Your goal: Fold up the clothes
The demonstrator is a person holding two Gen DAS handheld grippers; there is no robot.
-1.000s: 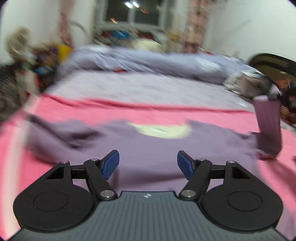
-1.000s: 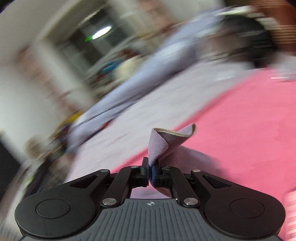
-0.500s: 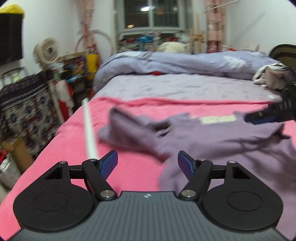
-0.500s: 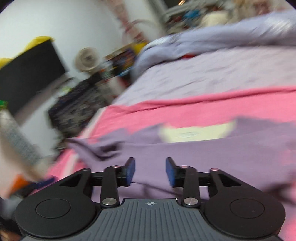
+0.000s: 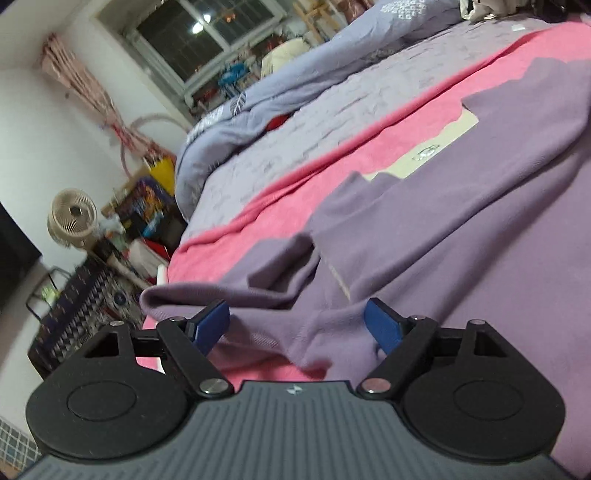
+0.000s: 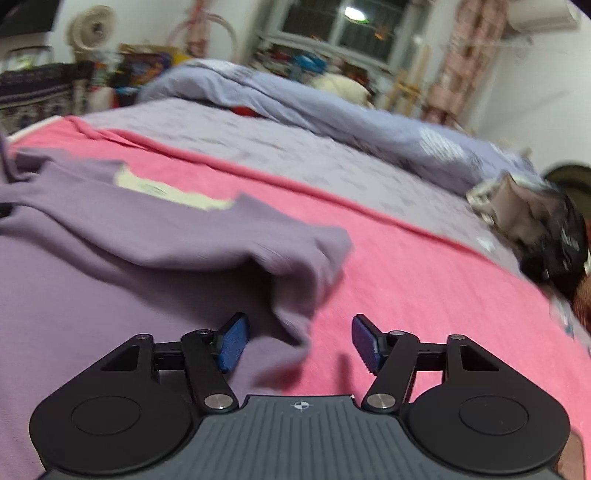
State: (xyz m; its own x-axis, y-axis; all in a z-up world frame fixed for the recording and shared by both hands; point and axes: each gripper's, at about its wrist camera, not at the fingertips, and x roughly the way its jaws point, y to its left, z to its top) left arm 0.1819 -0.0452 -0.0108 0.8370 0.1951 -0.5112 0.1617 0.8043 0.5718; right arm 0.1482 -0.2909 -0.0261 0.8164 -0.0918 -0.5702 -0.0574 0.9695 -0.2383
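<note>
Left wrist view, L to R: cream fan (image 5: 72, 218) at 9 o'clock by the wall, patterned cloth (image 5: 79, 306) under it. Window (image 5: 207, 31) at 11, dark outside. Lilac duvet (image 5: 314, 70) bunched at 12–1, quilted lilac cover below it, then pink blanket (image 5: 295, 184) running diagonally. Purple shirt (image 5: 461, 221) lies spread on the pink blanket, filling the centre to 3 o'clock; cream neck label patch (image 5: 428, 147) at 1–2; one sleeve (image 5: 236, 284) rumpled and folded over at 8–9. Left gripper (image 5: 297, 325) at 6 o'clock, low over the sleeve/side hem; jaws wide and opening, blue pads clear of the cloth on both sides, fabric bunched between them, not pinched.

Right wrist view, L to R: shirt (image 6: 92, 266) covers 8–10 o'clock, label patch (image 6: 166, 190) at 10–11, other sleeve (image 6: 295, 251) reaching toward centre, end blurred. Pink blanket (image 6: 424, 277) from centre to 4. Duvet (image 6: 332, 107) at 12–1, window (image 6: 347, 26) at 12. Heap of clothes (image 6: 535, 221), beige and black, at 2–3. Right gripper (image 6: 295, 343) at 6 o'clock, jaws about mid-wide and opening; shirt's edge sits between them near the L pad (image 6: 232, 343), R pad over bare blanket. Nothing gripped.
</note>
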